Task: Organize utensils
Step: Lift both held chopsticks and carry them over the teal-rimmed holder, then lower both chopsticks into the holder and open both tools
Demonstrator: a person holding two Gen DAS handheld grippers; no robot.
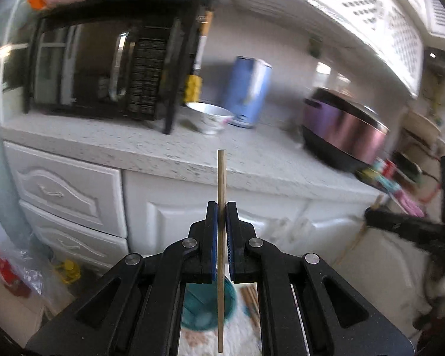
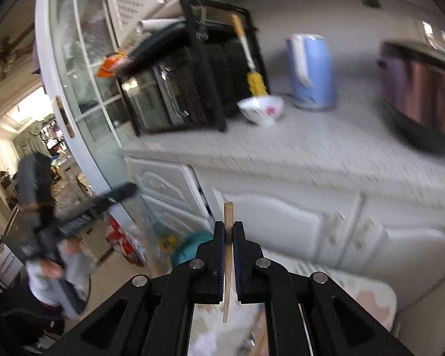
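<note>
Claw (image 1: 221, 207) grips chopstick (image 1: 221, 237) before counter (image 1: 169, 154).

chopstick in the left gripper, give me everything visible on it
The chopstick is a thin, straight, pale wooden stick with a squared, flat-cut top end. It stands upright, clamped between the blue pads of the shut left gripper, sticking out above the fingertips and hanging well below them. Only the pads touch it. Behind its lower end sits a teal cup.

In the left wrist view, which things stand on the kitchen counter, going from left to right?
Black microwave oven → white ceramic bowl with a flower pattern → light blue electric kettle → purple and pink rice cooker.
</note>
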